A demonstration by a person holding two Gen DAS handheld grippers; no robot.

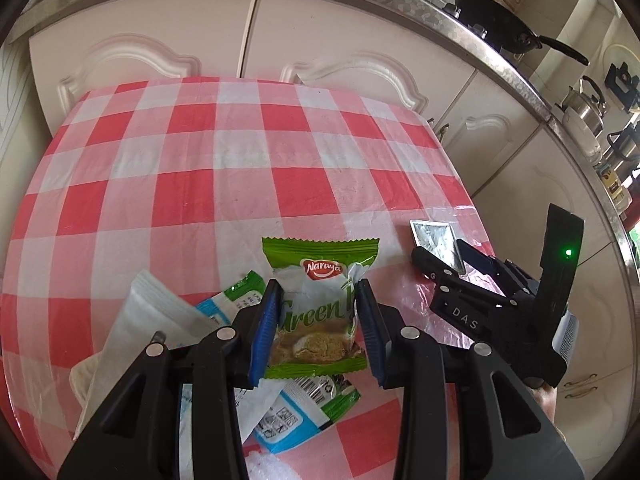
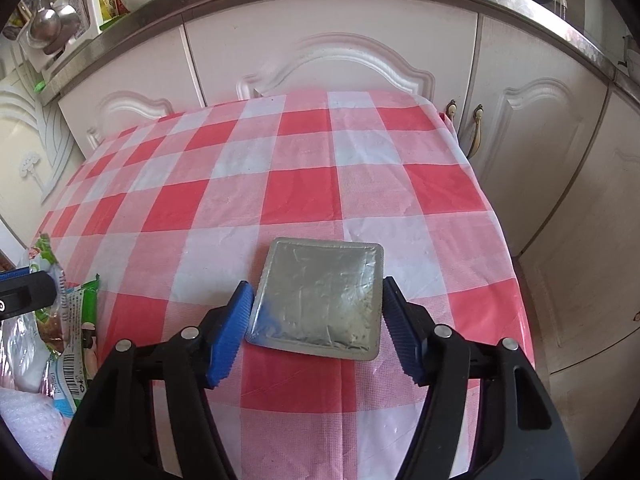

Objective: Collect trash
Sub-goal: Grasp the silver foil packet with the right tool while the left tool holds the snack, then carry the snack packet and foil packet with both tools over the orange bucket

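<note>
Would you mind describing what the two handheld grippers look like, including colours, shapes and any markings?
Both are black plastic frames with silver pivot pins on angular linkage arms. The left gripper and the right gripper each carry two blue ribbed pads. In the left wrist view, the right gripper's body bears white letters "DAS", and an upright black part on it has a small green light. No cables or sleeves are visible.

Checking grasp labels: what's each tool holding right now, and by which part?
Left tool: green snack wrapper, pinched across its side edges at mid-length. Right tool: silver foil packet, squeezed by its left and right edges, near end.
</note>
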